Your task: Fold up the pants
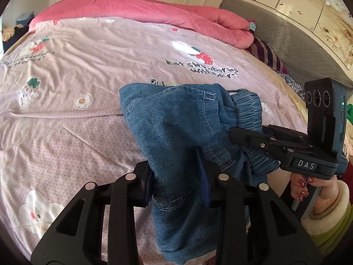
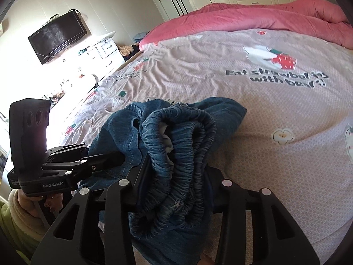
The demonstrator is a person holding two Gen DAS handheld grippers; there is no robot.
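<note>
Blue denim pants [image 1: 176, 128] with an elastic waistband [image 2: 183, 145] hang bunched above the pink bed sheet [image 1: 77, 121]. My left gripper [image 1: 176, 176] is shut on a fold of the denim near a leg seam. My right gripper [image 2: 174, 176] is shut on the gathered waistband. Each gripper shows in the other's view: the right one [image 1: 233, 135] comes in from the right and pinches the waistband, the left one [image 2: 121, 158] comes in from the left and pinches the denim. The two grippers are close together.
A pink quilt [image 1: 143, 8] is heaped along the far side of the bed. A grey headboard [image 1: 286, 37] and striped pillow [image 1: 267, 55] lie at the right. A wall TV [image 2: 57, 36] and white drawers [image 2: 108, 48] stand beyond the bed's foot.
</note>
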